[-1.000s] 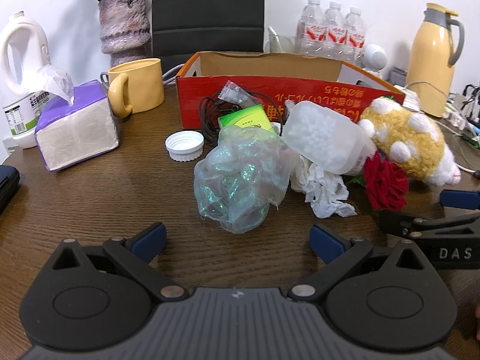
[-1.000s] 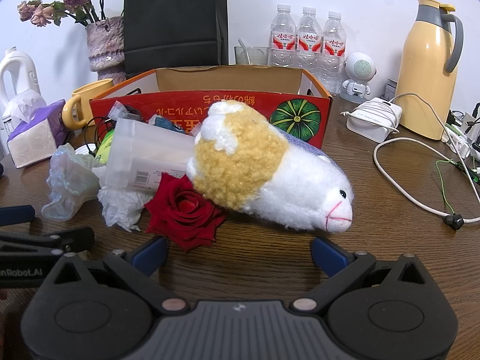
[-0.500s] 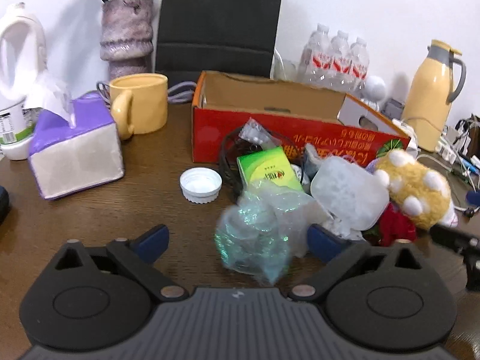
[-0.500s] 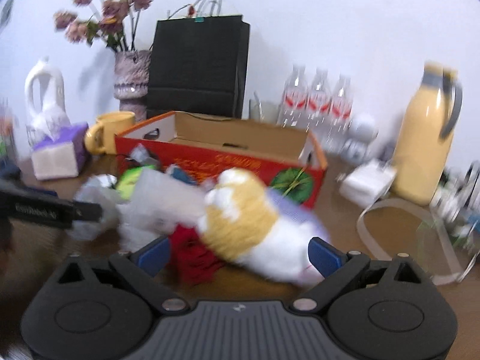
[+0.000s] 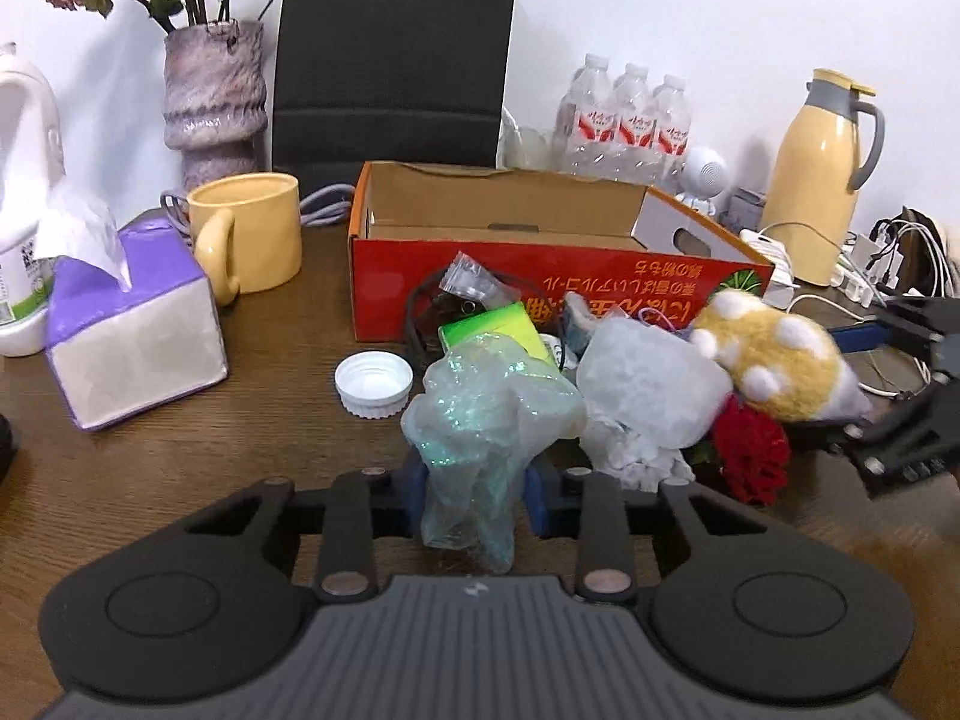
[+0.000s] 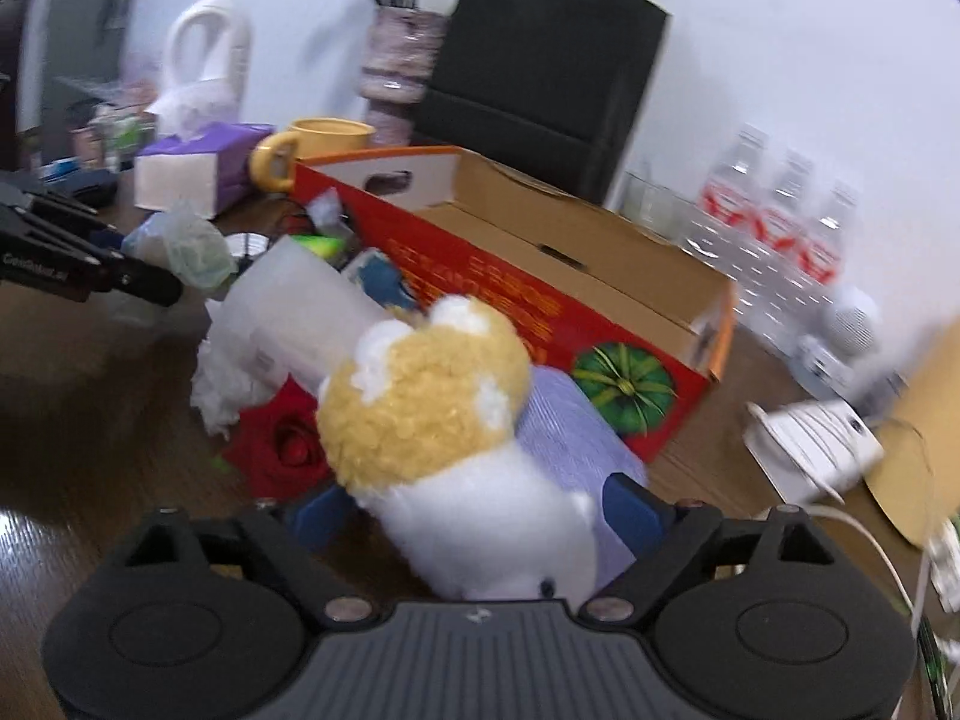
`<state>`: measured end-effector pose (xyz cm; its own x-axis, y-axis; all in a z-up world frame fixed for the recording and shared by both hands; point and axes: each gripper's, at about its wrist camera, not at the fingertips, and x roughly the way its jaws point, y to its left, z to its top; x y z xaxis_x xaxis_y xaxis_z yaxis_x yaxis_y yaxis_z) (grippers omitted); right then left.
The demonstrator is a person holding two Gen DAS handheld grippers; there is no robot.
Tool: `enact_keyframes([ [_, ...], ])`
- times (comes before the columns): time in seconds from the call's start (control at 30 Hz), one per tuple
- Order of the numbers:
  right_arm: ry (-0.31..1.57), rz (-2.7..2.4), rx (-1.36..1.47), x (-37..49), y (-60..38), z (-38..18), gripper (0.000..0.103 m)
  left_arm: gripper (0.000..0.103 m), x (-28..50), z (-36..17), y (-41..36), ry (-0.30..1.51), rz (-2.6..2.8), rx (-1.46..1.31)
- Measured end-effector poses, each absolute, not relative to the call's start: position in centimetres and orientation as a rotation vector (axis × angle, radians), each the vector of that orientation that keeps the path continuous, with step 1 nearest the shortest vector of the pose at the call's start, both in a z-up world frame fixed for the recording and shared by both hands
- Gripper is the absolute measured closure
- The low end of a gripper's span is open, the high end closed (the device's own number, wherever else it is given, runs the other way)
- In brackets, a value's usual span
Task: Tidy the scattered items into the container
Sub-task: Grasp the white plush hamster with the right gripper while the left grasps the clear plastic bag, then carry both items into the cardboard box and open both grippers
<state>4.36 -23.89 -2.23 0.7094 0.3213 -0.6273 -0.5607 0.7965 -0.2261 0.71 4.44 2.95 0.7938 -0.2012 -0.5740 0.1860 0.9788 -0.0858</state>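
A crumpled clear plastic bag [image 5: 480,414] stands between the blue pads of my left gripper [image 5: 477,495]; its jaws are closing and the pads press on the bag's lower part. My right gripper [image 6: 474,513] is tilted, and its closing jaws straddle the yellow-and-white plush toy [image 6: 432,396], pads touching its white and purple sides. Behind them is the open red cardboard box [image 5: 540,294], which looks empty. In front of it lie a red rose [image 5: 750,450], a translucent tub [image 5: 648,390], crumpled tissue [image 5: 636,456], a green packet [image 5: 498,324] and a white cap [image 5: 373,384].
A purple tissue box [image 5: 132,324] and a yellow mug [image 5: 252,234] stand left of the red box. Along the wall are a vase [image 5: 213,96], a black bag [image 5: 390,54], water bottles [image 5: 630,120] and a yellow thermos [image 5: 822,174]. Chargers and cables [image 5: 888,252] crowd the right edge.
My left jaws have closed in from wide open onto the plastic bag. My right gripper has rolled and swung round to the plush toy's face end, its jaws narrowing around it.
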Motion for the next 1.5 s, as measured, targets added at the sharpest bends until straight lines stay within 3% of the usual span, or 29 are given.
enact_keyframes([
  [0.1, 0.650, 0.562, -0.391, 5.5, -23.9, -2.1, 0.031, 0.072, -0.2, 3.4, 4.7, 0.607, -0.199, -0.038],
  [0.17, 0.652, 0.587, -0.379, 5.2, -23.7, -2.0, 0.048, 0.072, -0.9, 3.8, 4.9, 0.594, -0.230, -0.035],
  [0.27, 0.613, 0.574, -0.341, 3.9, -23.7, -1.2, 0.058, 0.073, -1.9, 4.3, 5.1, 0.577, -0.226, -0.038],
  [0.57, 0.424, 0.452, -0.198, -3.4, -24.9, 3.4, 0.060, 0.073, -5.7, 6.8, 4.0, 0.495, -0.224, -0.015],
  [0.97, 0.444, 0.307, -0.149, -13.4, -21.9, 3.1, 0.059, 0.072, -12.2, 6.7, 0.3, 0.429, -0.210, 0.096],
  [1.23, 0.432, 0.261, -0.100, -3.5, -22.4, 8.3, 0.059, 0.071, 0.7, 12.2, 0.0, 0.359, -0.202, 0.075],
  [1.4, 0.486, 0.214, -0.117, 8.0, -21.8, 11.9, 0.059, 0.071, 11.6, 14.2, -1.5, 0.414, -0.137, 0.168],
  [1.5, 0.578, 0.191, -0.180, 14.8, -20.3, 12.1, 0.059, 0.071, 18.7, 13.9, -2.1, 0.538, -0.127, 0.148],
])
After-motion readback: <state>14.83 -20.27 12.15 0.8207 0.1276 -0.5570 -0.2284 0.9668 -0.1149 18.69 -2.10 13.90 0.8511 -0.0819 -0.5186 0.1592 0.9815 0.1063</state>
